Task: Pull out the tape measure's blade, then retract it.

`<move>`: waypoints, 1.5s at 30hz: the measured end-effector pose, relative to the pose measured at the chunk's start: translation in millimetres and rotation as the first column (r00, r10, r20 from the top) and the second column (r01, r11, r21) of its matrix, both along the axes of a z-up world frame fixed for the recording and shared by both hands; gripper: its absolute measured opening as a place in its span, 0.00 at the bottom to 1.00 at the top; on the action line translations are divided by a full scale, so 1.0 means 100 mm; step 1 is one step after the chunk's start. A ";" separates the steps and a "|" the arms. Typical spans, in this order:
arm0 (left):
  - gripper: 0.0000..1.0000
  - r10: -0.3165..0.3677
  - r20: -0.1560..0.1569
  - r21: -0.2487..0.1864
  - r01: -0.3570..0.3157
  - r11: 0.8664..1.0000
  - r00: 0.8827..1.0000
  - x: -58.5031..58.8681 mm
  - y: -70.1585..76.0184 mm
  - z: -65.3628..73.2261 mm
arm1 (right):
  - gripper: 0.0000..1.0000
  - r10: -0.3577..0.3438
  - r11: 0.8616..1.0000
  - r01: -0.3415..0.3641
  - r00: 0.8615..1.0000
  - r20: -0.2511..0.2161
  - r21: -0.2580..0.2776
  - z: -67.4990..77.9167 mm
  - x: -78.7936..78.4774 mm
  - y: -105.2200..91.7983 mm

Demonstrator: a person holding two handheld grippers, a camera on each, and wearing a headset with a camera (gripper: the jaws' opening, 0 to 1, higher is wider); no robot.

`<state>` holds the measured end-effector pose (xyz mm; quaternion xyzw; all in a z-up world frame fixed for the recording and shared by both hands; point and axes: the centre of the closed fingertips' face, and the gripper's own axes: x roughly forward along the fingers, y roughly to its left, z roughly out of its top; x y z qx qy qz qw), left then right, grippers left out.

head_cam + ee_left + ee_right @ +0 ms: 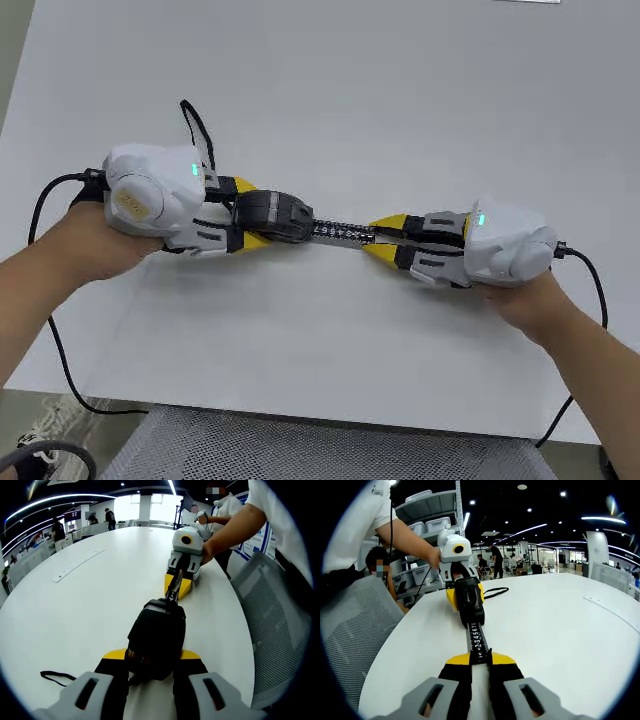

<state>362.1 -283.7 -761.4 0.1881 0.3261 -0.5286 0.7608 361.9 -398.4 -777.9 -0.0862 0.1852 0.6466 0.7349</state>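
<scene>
The left tongs (248,213) are closed on the black tape measure case (275,216), which is a little toward 9 o'clock from the middle of the white surface (400,100). From the case the blade (340,230) runs out toward 3 o'clock (its printed numbers can be read in the right gripper view). Its end is pinched in the right tongs (384,237), which are almost fully closed. A black strap (197,125) lies at 11 o'clock from the case.
</scene>
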 end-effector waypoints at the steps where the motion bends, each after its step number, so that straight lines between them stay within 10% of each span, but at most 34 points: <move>1: 0.30 -0.001 0.000 0.000 0.001 1.000 1.000 0.00 0.00 0.00 | 0.10 -0.002 1.000 0.002 1.000 -0.001 0.000 0.00 0.00 -0.01; 45: 0.30 -0.002 -0.004 -0.004 0.002 1.000 1.000 -0.01 0.00 -0.01 | 0.09 -0.077 0.997 0.077 0.996 -0.038 0.004 0.10 -0.04 -0.62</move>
